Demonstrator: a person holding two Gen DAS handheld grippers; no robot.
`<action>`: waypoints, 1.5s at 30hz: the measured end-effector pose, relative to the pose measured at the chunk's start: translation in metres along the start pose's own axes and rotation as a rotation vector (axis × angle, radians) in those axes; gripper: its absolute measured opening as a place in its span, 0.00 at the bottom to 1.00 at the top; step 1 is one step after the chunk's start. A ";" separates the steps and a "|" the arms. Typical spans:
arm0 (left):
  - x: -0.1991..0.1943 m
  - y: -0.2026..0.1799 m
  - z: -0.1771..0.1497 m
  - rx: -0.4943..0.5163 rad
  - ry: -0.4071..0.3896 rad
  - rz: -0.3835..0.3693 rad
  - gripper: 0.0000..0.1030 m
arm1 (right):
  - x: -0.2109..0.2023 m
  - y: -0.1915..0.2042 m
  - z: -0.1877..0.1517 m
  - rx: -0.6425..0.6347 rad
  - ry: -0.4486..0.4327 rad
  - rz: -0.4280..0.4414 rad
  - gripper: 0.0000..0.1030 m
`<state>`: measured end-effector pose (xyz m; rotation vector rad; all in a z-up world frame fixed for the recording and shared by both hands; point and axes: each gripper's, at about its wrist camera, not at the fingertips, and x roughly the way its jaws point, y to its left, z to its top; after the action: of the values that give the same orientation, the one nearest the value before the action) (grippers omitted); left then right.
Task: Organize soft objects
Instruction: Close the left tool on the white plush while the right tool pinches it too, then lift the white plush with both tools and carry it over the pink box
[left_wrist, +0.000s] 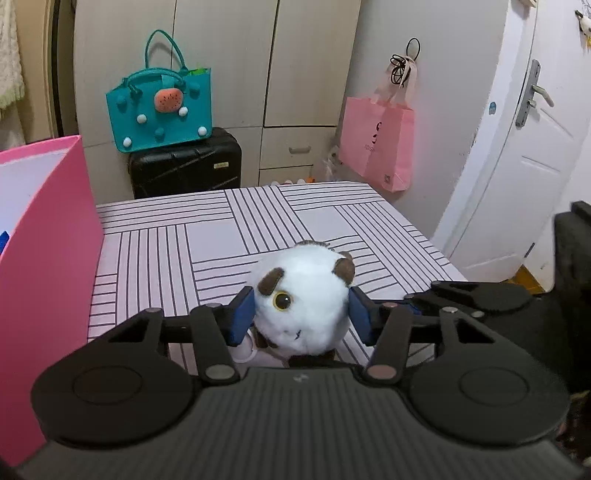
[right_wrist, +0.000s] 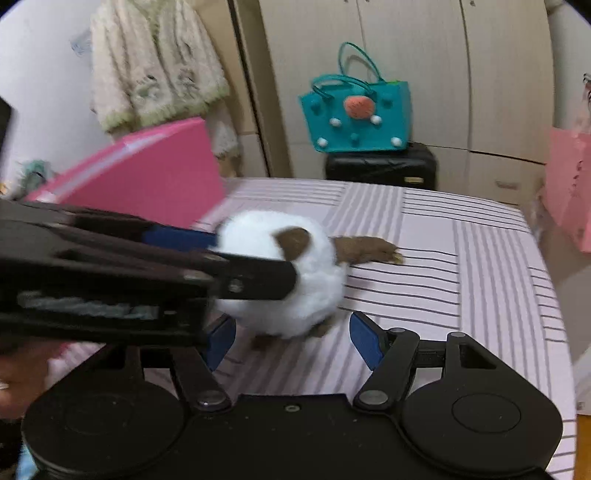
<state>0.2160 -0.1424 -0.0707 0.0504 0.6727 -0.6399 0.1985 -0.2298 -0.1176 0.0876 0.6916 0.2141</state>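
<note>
While the left gripper (left_wrist: 301, 312) clamped the round white plush animal with brown ears and a yellow eye (left_wrist: 303, 299) between its two blue-padded fingers (left_wrist: 242, 315), the toy's head filled the gap, one pad pressed into each side of the fur. From the left wrist view the plush faced back toward the camera, one brown ear on each side of its crown, and it sat over the pink bedsheet with dark line pattern (left_wrist: 207, 236). Whether its underside touched the sheet could not be told from that view.

Seen from the right wrist, the same plush (right_wrist: 280, 280) was blurred, with the left gripper (right_wrist: 255, 258) reaching in from the left edge and closed around its white body. A brown furry limb (right_wrist: 369, 249) stretched out behind the toy and lay on the sheet (right_wrist: 461, 295). The right gripper (right_wrist: 291, 338) stood with its jaws apart and held nothing; its blue pads (right_wrist: 364, 338) flanked the near side of the plush, close to it, though contact could not be made out.

A bright pink rectangular box (left_wrist: 48, 258) stood at the left side of the bed, just beside the plush in the right wrist view (right_wrist: 147, 181). Beyond the bed a teal felt handbag with pompoms (left_wrist: 160, 107) rested on top of a black hard-shell suitcase (left_wrist: 184, 166), in front of pale wardrobe doors (left_wrist: 229, 62). A pale pink paper shopping bag (left_wrist: 376, 144) hung on the wall near a white door (left_wrist: 517, 147).
</note>
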 end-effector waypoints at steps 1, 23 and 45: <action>0.000 -0.002 -0.001 0.007 -0.001 0.005 0.51 | 0.001 0.001 -0.001 -0.016 -0.002 -0.003 0.71; -0.030 -0.009 -0.015 -0.025 -0.016 0.024 0.51 | -0.028 0.015 -0.012 -0.032 -0.104 0.076 0.55; -0.129 -0.035 -0.053 0.068 -0.049 -0.035 0.51 | -0.114 0.083 -0.051 -0.024 -0.159 0.053 0.56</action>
<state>0.0890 -0.0890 -0.0304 0.0861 0.6052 -0.6953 0.0661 -0.1741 -0.0730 0.0993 0.5289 0.2634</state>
